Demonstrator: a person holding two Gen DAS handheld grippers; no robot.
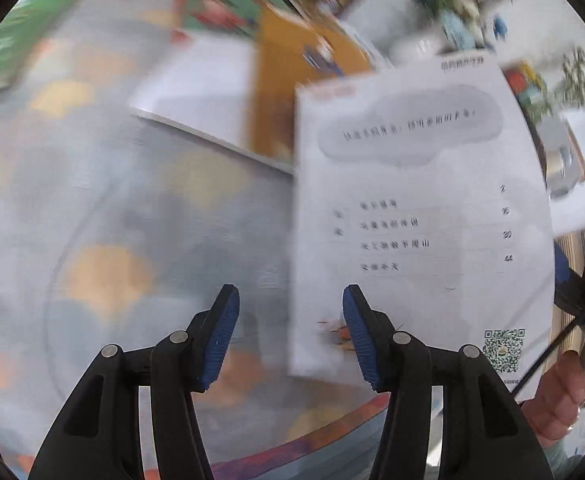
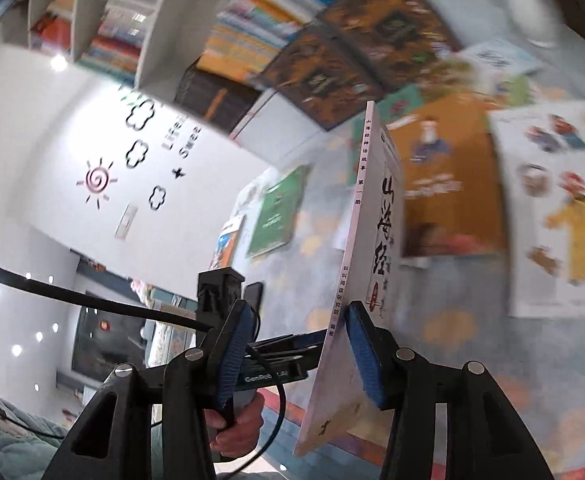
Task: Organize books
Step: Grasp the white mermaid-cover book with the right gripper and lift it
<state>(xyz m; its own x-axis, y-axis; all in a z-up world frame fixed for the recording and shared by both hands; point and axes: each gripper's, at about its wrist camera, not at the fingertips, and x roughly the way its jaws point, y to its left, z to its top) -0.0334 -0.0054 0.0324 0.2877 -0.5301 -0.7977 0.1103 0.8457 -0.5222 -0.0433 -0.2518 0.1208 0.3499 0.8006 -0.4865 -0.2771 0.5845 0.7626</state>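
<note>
Right wrist: right gripper jaws parted, thin glossy book leaning on one ribbed pad; left gripper jaws released.

Each handheld gripper has black plastic arms with triangular cut-outs, round silver pivot screws and two ribbed blue pads on its fingers. The left gripper, seen from the right camera, carries white "GenRob" lettering and thin black cables. A ring sits on one finger.
</note>
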